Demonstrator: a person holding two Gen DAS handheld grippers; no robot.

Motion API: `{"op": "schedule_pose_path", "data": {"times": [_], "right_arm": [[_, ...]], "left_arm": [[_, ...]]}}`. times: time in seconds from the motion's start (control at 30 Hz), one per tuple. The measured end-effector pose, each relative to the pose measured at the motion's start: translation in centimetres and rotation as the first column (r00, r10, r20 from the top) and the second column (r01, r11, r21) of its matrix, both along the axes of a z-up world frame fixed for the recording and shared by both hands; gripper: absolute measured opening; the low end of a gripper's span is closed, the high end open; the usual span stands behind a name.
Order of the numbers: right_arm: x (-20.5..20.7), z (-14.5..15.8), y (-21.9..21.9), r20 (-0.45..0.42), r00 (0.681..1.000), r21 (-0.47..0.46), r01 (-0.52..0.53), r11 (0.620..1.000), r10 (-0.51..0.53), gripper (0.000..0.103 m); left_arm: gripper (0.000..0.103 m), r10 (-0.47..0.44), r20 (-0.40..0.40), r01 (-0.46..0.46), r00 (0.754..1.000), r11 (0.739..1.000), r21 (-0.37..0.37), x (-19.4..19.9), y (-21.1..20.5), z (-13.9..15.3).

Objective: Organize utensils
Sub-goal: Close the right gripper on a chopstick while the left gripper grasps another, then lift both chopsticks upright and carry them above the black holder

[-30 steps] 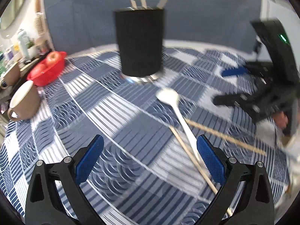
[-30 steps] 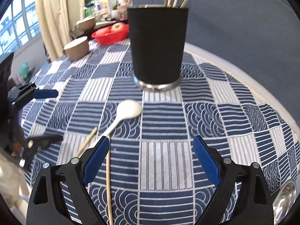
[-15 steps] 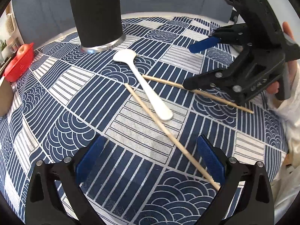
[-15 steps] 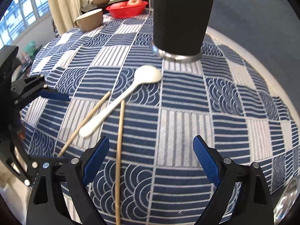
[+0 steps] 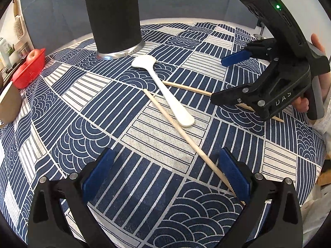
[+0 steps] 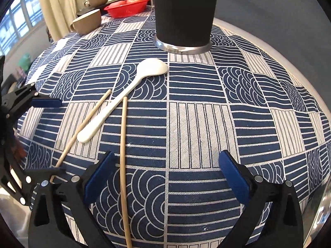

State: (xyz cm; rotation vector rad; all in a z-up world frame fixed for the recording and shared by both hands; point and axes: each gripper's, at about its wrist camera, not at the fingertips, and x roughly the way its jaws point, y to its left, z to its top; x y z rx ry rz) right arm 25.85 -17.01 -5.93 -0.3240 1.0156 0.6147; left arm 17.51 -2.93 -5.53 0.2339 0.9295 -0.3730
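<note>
Both grippers over blue patterned tablecloth, pointing down. Left gripper: fingers spread wide, near end of one wooden chopstick runs between them by the right pad, contact unclear. Right gripper: jaws opening, other chopstick lies between fingers near left pad, not pinched. White spoon flat between the two chopsticks, bowl toward black utensil holder at far side. Red basket and mug far left.
</note>
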Motion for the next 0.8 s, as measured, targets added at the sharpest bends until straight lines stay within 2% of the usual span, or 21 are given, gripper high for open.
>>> {"op": "schedule_pose_path", "data": {"times": [0.17, 0.3, 0.37, 0.43, 0.47, 0.5, 0.53, 0.57, 0.67, 0.8], "right_arm": [[-0.6, -0.1, -0.3, 0.018, 0.998, 0.013, 0.053, 0.999, -0.053, 0.096], [-0.2, 0.1, -0.1, -0.025, 0.998, -0.022, 0.062, 0.998, -0.062, 0.095], [-0.1, 0.1, -0.2, -0.025, 0.998, -0.028, 0.064, 0.998, -0.065, 0.092], [-0.3, 0.6, -0.8, -0.011, 0.998, -0.018, 0.061, 0.998, -0.061, 0.068], [-0.2, 1.0, -1.3, -0.007, 0.998, -0.013, 0.062, 0.998, -0.062, 0.04], [0.0, 1.1, -1.8, -0.007, 0.998, -0.013, 0.068, 0.998, -0.068, 0.013], [0.3, 1.2, -2.4, -0.006, 0.997, -0.017, 0.079, 0.997, -0.079, 0.005], [0.4, 1.2, -3.1, 0.012, 0.995, -0.035, 0.094, 0.995, -0.094, 0.005], [0.2, 1.2, -4.6, 0.043, 0.989, -0.049, 0.144, 0.988, -0.142, 0.004], [-0.3, 1.3, -6.6, -0.01, 0.983, 0.029, 0.182, 0.983, -0.181, 0.004]], "left_arm": [[0.099, -0.014, -0.015, 0.014, 1.0, 1.0, 0.006, 0.0, 0.2, 0.0], [0.097, -0.009, -0.041, 0.009, 0.999, 1.0, 0.01, 0.5, 0.9, 0.1], [0.086, -0.01, -0.051, 0.01, 0.999, 1.0, 0.014, 0.7, 1.7, 0.3], [0.059, -0.001, -0.066, 0.002, 0.998, 1.0, 0.016, 0.8, 2.8, 0.8], [0.049, 0.012, -0.075, -0.011, 0.997, 1.0, 0.018, 0.9, 3.6, 1.0], [0.03, 0.025, -0.08, -0.024, 0.996, 1.0, 0.021, 1.0, 4.2, 1.1], [0.013, 0.042, -0.093, -0.04, 0.995, 0.999, 0.017, 1.2, 5.0, 1.2], [0.007, 0.051, -0.107, -0.05, 0.993, 0.999, 0.007, 1.4, 5.6, 1.2], [0.005, 0.084, -0.157, -0.096, 0.984, 0.993, -0.066, 1.8, 8.2, 1.2], [0.005, 0.125, -0.168, -0.14, 0.978, 0.987, -0.077, 1.6, 9.7, 1.3]]}}
